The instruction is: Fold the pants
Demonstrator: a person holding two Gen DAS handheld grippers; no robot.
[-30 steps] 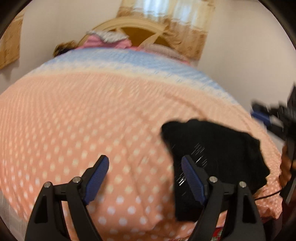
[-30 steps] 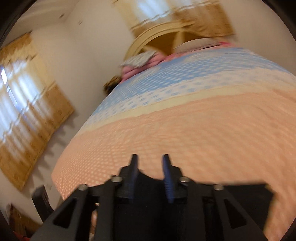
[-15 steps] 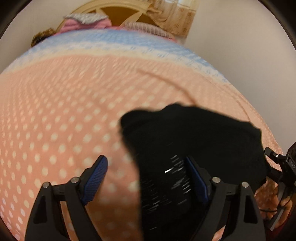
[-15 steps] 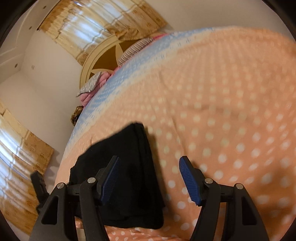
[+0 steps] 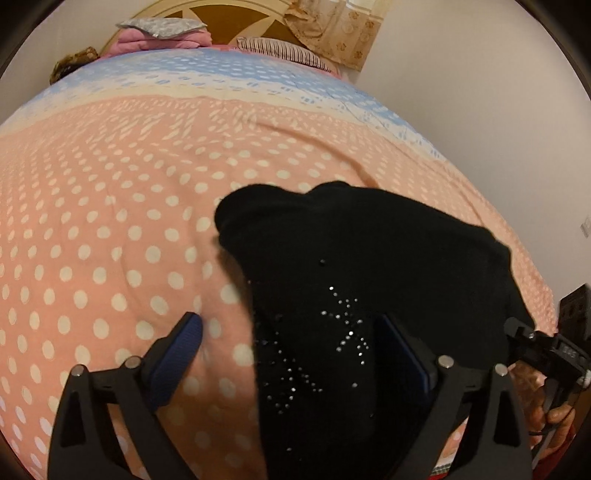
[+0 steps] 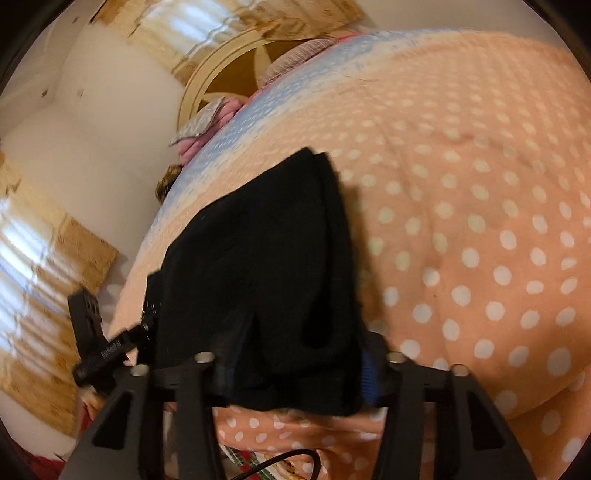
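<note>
Below, your L gripper (image 5: pixel 288 341) hangs low over the near edge of the bed, jaws spread wide: the blue ribbed pad of the left finger (image 5: pixel 177 356) sits over bare spread, while the right finger (image 5: pixel 402 354) lies over the black cloth. Nothing is pinched betw. them.

Pants (image 5: pixel 369 280): black, soft matte knit, folded into a thick rounded bundle w/ a blunt lobe at the far-left corner; small silver studs form a star-like scatter on the near panel. The bundle lies on the bedspread (image 5: pixel 110 221) near the bed's front right corner, as your L cam shows it.

R view: same pants (image 6: pixel 266 258) seen as a layered wedge, stacked edges along its right side, near hem draped over the bed edge. Your R gripper (image 6: pixel 295 365) straddles that hem; fingers lie on either side of the cloth w/ a gap, i.e. spread, and the blue pad (image 6: pixel 367 376) shows only at the right. Left finger is blurred.

Bedspread: peach cotton w/ white polka dots, creased softly; blue and cream bands at the far end. Pink bedding (image 5: pixel 147 38) and a striped pillow (image 5: pixel 280 50) are piled against the round wooden headboard (image 5: pixel 236 16)
</note>
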